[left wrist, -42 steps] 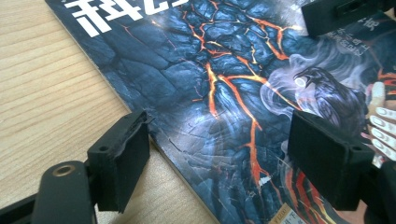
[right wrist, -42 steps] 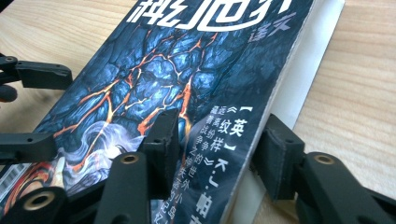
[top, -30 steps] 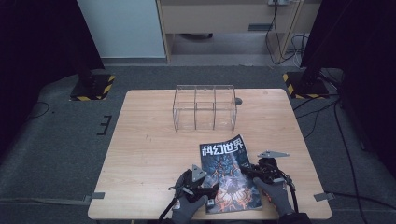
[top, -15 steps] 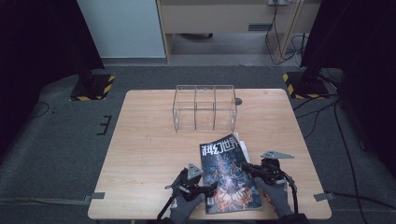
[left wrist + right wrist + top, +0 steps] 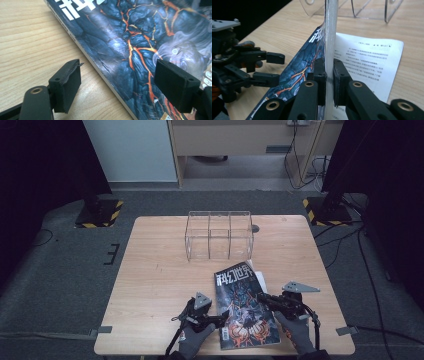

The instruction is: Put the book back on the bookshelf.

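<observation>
A magazine point(image 5: 245, 306) with a dark lava-pattern cover lies near the table's front edge. My right gripper point(image 5: 263, 298) is shut on its right edge and holds that side raised. In the right gripper view the magazine point(image 5: 329, 35) stands edge-on between the closed jaws of my right gripper point(image 5: 329, 75). My left gripper point(image 5: 221, 316) is open at the magazine's lower left. In the left gripper view the left gripper point(image 5: 120, 86) straddles the spine, one jaw over bare wood and one over the cover point(image 5: 135, 37).
A white printed sheet point(image 5: 367, 60) lies on the table under the magazine's right side. A clear acrylic three-slot rack point(image 5: 220, 234) stands at the middle back of the wooden table point(image 5: 155, 275). A person's gloved hands hold both grippers.
My right gripper has moved left, carrying the magazine's right edge with it and tipping it up. My left gripper has edged slightly toward the spine.
</observation>
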Demonstrator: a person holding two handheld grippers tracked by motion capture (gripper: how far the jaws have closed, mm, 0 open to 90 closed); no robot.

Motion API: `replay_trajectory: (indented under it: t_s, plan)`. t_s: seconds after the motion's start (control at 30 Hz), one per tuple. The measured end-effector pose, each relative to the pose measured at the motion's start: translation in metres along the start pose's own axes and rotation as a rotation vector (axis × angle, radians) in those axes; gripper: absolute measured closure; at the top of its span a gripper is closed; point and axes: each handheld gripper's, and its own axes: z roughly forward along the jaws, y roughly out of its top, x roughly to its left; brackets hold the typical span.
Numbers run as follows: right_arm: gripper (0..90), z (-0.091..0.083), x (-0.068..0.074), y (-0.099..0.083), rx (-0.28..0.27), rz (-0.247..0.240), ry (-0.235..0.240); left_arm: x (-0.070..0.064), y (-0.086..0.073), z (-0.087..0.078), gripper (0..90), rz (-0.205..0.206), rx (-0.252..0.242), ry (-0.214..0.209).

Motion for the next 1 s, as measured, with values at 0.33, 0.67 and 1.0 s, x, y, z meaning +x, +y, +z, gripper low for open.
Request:
replay_trajectory:
  t_s: [0.33,0.67,1.0]
  plan:
    - [83.5,-0.009,0.01,0.004,-0.068,-0.043,0.06,0.006,0.009,-0.007,20.8,-0.028,-0.048,-0.019]
    - [83.6,-0.017,0.016,0.005,-0.096,-0.082,0.101,0.018,0.018,-0.006,19.6,-0.04,-0.07,-0.064]
    - [83.6,-0.015,0.018,0.005,-0.089,-0.1,0.128,0.027,0.027,0.006,19.0,-0.094,-0.089,-0.102]
